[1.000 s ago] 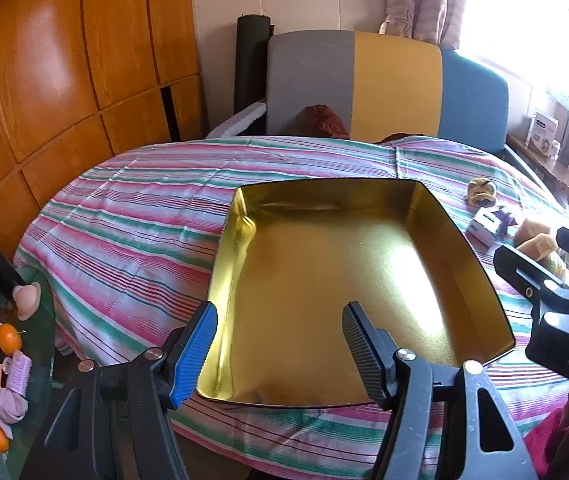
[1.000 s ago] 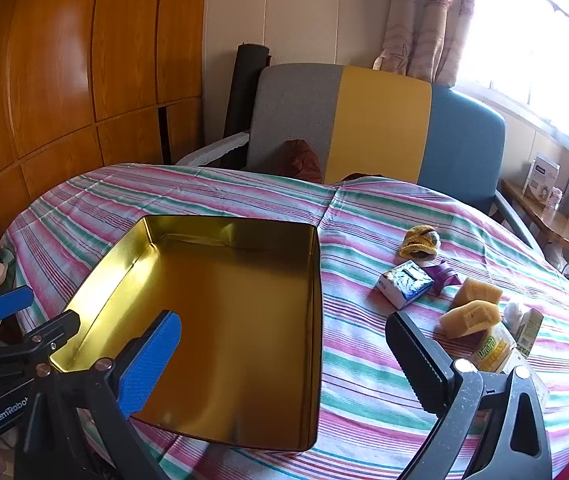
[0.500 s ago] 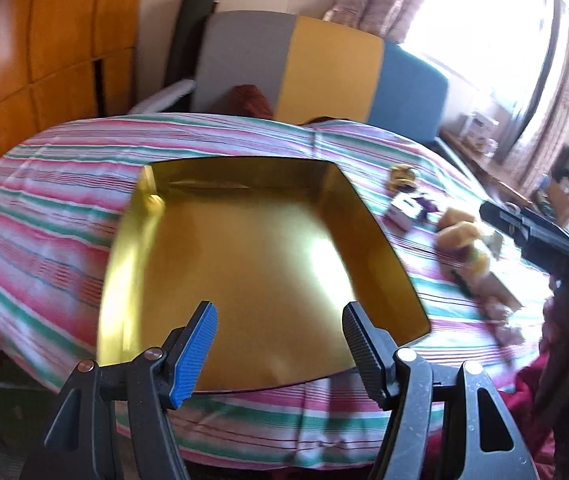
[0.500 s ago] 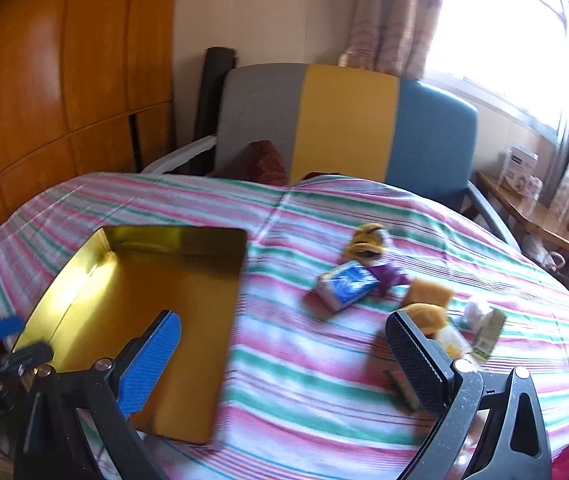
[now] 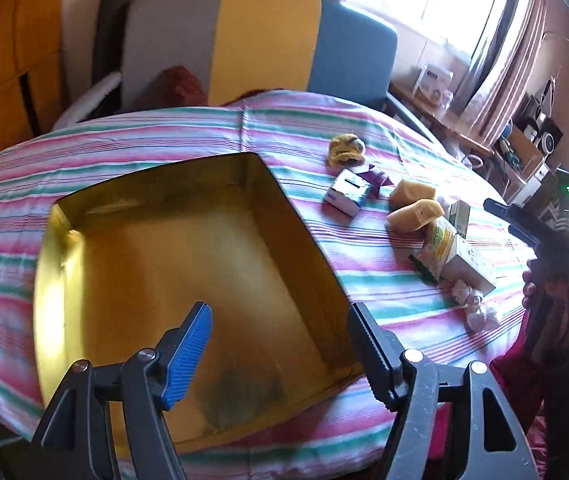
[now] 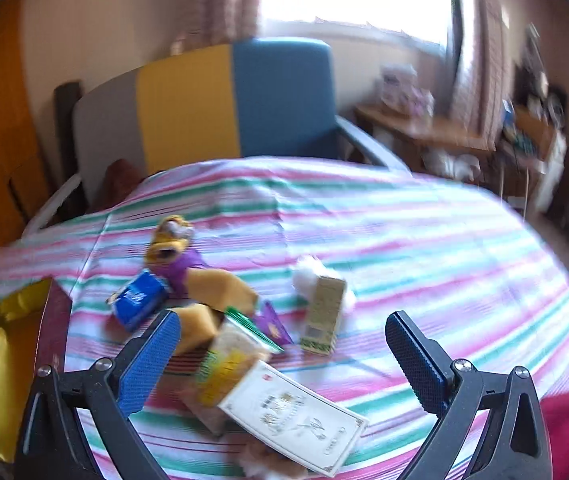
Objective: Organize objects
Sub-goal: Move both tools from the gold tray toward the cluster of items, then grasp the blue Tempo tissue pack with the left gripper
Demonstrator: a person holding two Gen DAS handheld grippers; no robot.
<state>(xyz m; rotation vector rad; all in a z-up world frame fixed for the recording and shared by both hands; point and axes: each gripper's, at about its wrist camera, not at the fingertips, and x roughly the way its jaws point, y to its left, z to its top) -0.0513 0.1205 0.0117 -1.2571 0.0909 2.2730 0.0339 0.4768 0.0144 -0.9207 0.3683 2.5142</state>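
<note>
While the left gripper (image 5: 278,344) hangs open over the gold tray (image 5: 50,280), the right gripper (image 6: 282,350), jaws wide and empty, is nearer the clutter. The white box (image 6: 296,412) lies low in the frame between its fingers, long axis running toward lower right.

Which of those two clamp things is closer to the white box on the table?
Right. The right hand-held gripper hovers open almost directly above the white box; the left hand-held gripper is over the gold tin, well to the box's left.

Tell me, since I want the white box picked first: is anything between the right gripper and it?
Nothing visible. The right gripper is open and empty, and the white box lies just below and between its fingers, leaning against a yellow-green packet.
</note>
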